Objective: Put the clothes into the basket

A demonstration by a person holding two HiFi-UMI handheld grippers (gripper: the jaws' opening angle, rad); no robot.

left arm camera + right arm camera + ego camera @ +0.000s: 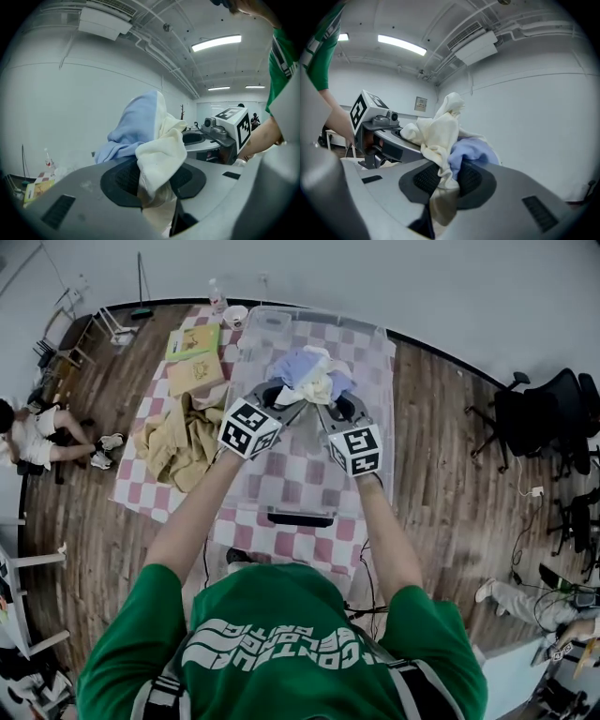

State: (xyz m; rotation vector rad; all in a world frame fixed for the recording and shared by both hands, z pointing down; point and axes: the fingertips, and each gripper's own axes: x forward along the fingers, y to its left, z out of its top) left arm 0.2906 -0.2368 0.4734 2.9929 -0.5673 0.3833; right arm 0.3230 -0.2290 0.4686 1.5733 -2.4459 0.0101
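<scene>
Your left gripper [157,183] has its fingers [123,180] closed on the cream cloth [161,154]. The blue cloth [133,129] is bunched up right behind it. Your right gripper [443,180] is closed on the same bundle from the other side, with cream cloth and a bit of blue pinched in its fingers. I think you hold it with both so the clothes make one ball and nothing hangs down or drops out.

In the head view the bundle is up in the air, right over the clear basket [300,484], and not in it yet. That looks like a good spot. You likely only need to go lower and let go.

Now look around. Far to the left a person [33,432] sits on the floor, well apart from you. On the checked surface [136,484] a tan cloth [178,442] lies just beside the basket and is not in it yet. Behind it are two flat books [194,357], a bottle [217,296] and a cup [234,315]. Off to the right are dark chairs [548,413].

The basket top is open and nothing is in your way. Just mind the rim as you go down.
</scene>
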